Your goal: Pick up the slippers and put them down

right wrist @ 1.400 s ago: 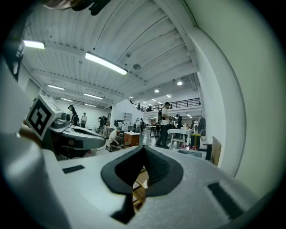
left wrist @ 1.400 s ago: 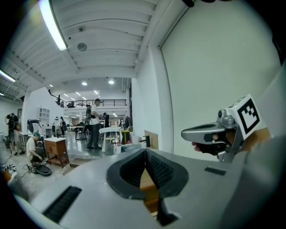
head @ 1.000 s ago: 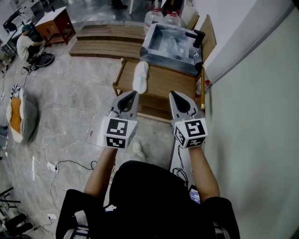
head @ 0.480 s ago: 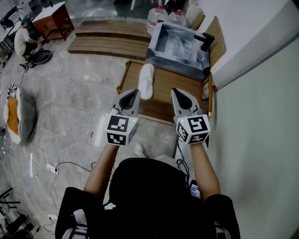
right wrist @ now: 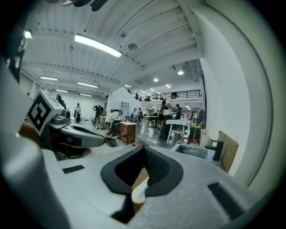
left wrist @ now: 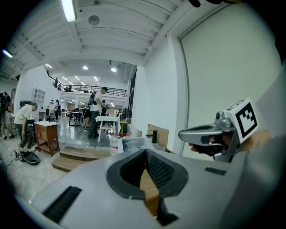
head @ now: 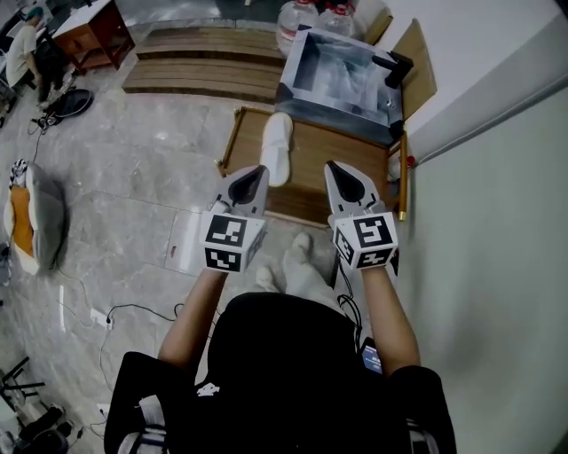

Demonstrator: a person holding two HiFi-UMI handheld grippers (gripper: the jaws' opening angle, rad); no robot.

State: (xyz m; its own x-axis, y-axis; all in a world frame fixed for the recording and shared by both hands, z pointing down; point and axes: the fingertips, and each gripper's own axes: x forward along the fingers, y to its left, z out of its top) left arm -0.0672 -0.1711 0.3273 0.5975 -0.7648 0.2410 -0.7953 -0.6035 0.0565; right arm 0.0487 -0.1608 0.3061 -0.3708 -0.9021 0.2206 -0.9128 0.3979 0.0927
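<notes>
1. In the head view, two grippers are held side by side at the centre of the frame. The left gripper is at centre left and the right gripper at centre right, and both are pointed toward the top of the frame.
2. In the left gripper view, the left fingers are seen pressed together at their tips, with nothing held between them. Only brown wood is seen through the gap lower down.
3. In the right gripper view, the right fingers are likewise seen closed together, with nothing clamped. A white sliver of the slipper and some wood are seen through the gap beneath them.
4. A single white slipper is seen lying on a low wooden bench at upper centre of the head view. Its length runs up and down the frame, and it is placed near the bench's left edge.
5. In the frame, the slipper is placed between the two gripper tips and a little above them, with its lower end just beside the left gripper's tip.
6. A grey metal basin is set on the bench's upper end, at top centre, with a black tap at its right.
7. Large water bottles are seen at the top edge above the basin, and wooden steps are laid at upper left of it.
8. On the stone floor, a grey and orange cushion is seen at the left edge. A pale wall fills the right side of the frame.
</notes>
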